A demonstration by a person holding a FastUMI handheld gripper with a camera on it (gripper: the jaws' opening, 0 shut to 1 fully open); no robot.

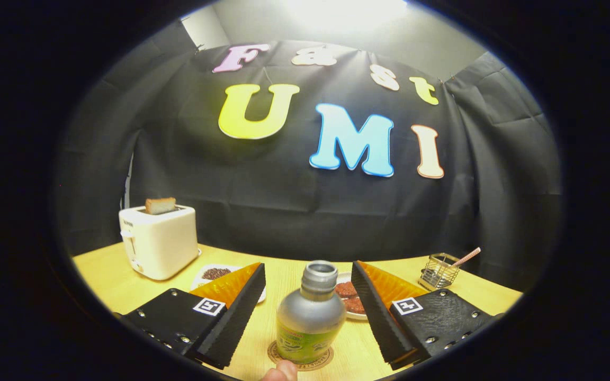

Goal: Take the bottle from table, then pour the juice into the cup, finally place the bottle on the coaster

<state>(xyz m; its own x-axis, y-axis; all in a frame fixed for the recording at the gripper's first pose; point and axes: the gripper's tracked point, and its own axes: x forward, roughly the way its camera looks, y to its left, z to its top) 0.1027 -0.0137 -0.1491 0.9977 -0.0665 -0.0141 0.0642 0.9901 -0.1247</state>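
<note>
A silver bottle (311, 316) with a green label and an open neck stands upright on a round brown coaster (301, 357) on the yellow table. My gripper (305, 312) is open, its two black fingers (236, 312) standing on either side of the bottle with a gap on each side, touching nothing. A fingertip (279, 371) of a person pokes in just in front of the coaster.
A white toaster (159, 241) with a slice of toast stands at the back left. A white plate (215, 275) with dark bits lies behind the left finger, another plate (348, 301) with reddish food behind the bottle. A wire basket (439, 271) with a straw sits at the back right.
</note>
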